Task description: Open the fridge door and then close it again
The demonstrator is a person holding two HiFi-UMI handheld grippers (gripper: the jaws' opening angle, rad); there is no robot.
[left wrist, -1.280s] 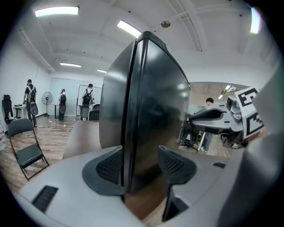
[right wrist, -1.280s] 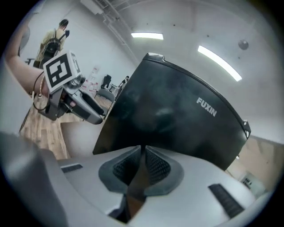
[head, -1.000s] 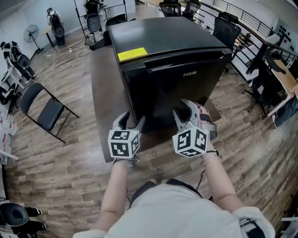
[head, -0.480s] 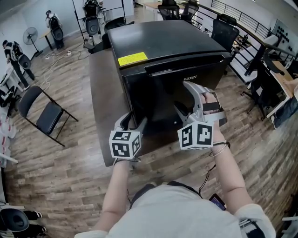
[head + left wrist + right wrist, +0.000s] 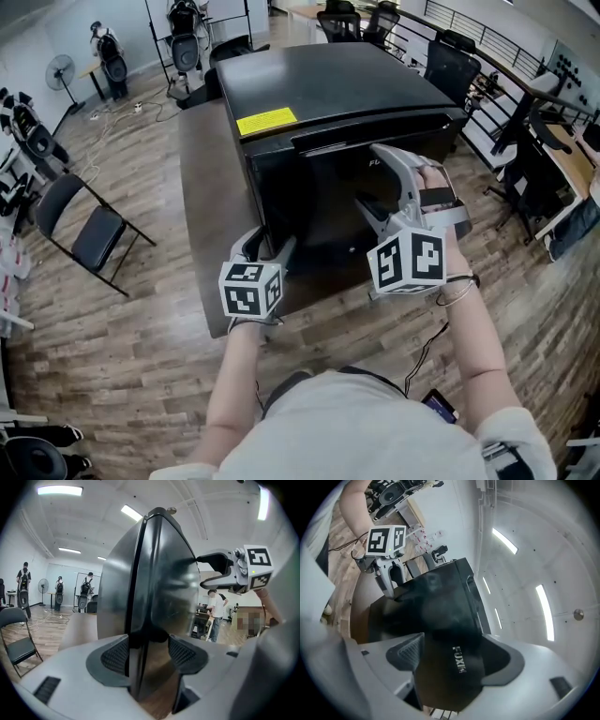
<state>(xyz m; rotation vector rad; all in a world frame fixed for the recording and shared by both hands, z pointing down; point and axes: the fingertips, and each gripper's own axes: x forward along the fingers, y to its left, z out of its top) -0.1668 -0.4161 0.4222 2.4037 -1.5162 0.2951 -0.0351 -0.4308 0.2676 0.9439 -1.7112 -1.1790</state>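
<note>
Opening has not yet begun: the black boxy fridge [image 5: 337,84] stands shut on the brown tabletop [image 5: 202,187], twelve o'clock. The left tongs [image 5: 269,242] gape at its seven o'clock corner. The right tongs [image 5: 370,175], just opened wide and empty, likely need the top-edge recess [image 5: 323,145] next.

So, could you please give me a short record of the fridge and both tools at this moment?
fridge: black, standing on a brown mat, yellow label on top
door: looks shut
left tool: jaws apart, near the fridge's lower left front edge, gripping nothing
right tool: jaws just opened wide, facing the door front, nothing between them
</note>
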